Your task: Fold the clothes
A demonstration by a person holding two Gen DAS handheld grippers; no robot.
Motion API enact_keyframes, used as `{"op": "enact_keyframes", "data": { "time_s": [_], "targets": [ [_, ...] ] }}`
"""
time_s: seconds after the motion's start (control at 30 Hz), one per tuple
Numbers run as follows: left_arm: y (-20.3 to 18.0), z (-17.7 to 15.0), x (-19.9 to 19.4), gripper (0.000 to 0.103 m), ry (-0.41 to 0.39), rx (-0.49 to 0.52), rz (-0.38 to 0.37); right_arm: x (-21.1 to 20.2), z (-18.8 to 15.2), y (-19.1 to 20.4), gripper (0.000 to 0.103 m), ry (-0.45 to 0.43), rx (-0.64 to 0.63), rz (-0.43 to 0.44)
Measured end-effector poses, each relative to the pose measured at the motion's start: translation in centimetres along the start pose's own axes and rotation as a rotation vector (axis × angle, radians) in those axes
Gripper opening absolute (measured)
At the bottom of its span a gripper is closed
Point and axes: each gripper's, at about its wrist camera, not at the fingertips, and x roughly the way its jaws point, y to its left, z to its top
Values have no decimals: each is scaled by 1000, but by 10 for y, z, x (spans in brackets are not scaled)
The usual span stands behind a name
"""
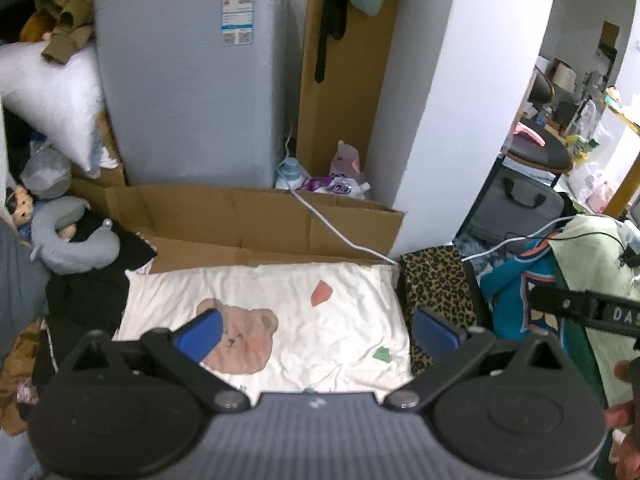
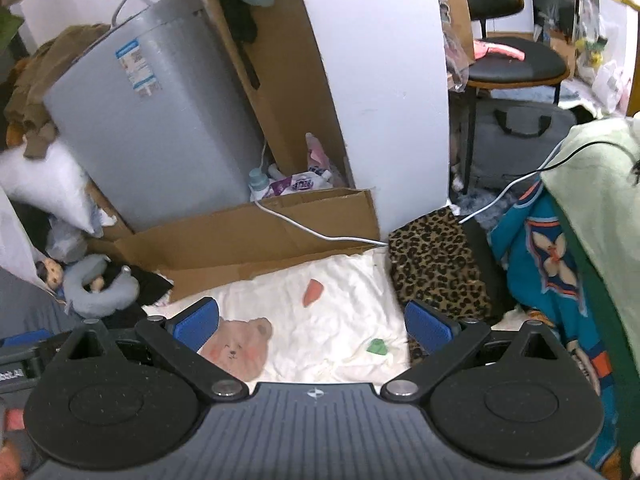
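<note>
Left gripper: you held it above the white cloth, its blue fingers spread wide apart and holding nothing.
Right gripper: you held it the same way, blue fingers released and empty, hovering over the near part of the same cloth.
White cloth: it lay spread flat and a little wrinkled in front of you, printed with a brown bear and small red and green shapes.
Leopard-print garment: it lay folded just beside the right edge of the white cloth, touching it.
Teal patterned fabric: it sat further to your right, beyond the leopard piece, with a pale green cloth draped over it.
Cardboard: flattened sheets stood along the far edge of the white cloth, with a white cable running across them.
Grey washing machine: it stood behind the cardboard, beside a white wall corner.
Left side: a grey neck pillow and dark clothes were piled near the white cloth's left edge.
</note>
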Motion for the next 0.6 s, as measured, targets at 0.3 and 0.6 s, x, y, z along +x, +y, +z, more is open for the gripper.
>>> {"op": "enact_keyframes", "data": {
  "time_s": [0.3,0.6],
  "targets": [
    [15,-27,-37,102,-23,-38,63,-27,-30,22,102,-10,-55,20],
    [40,-64,-45,102,-72,-87,122,-25,-62,30,102,-31,-147,52]
  ]
}}
